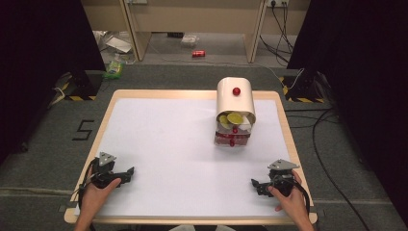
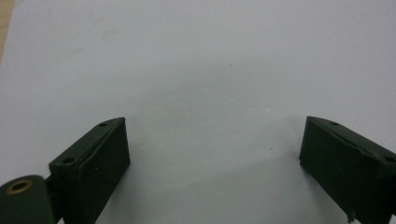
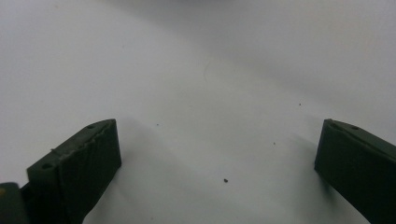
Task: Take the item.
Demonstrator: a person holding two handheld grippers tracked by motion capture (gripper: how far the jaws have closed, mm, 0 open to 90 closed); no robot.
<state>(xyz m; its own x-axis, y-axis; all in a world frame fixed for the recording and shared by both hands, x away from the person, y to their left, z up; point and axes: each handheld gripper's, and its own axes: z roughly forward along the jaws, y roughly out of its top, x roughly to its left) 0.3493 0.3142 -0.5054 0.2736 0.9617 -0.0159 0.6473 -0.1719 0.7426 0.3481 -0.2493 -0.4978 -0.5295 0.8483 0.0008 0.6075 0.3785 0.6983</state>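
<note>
One cream bread box (image 1: 235,98) stands at the far side of the tabletop (image 1: 163,139), right of its middle, and serves as the marker for everything else. Its rolled lid is pushed up and carries one red knob (image 1: 236,91) on top. Inside the open front lie two yellow-green round pieces (image 1: 231,118), touching each other, with something white just beside them that is too small to name. Below the opening, two small red knobs (image 1: 233,136) sit one above the other on the box's front.

Two grippers rest on the tabletop, both well apart from the bread box and on the near side of it. The left gripper (image 1: 126,173) lies far to the left of the box, held in one hand (image 1: 98,190), its tip turned inward; in the left gripper view its fingers (image 2: 91,163) stand wide apart with nothing but bare white surface between them. The right gripper (image 1: 256,184) lies nearer, slightly right of the box, held in the other hand (image 1: 288,199); its fingers (image 3: 77,170) are likewise spread wide and empty in the right gripper view.
</note>
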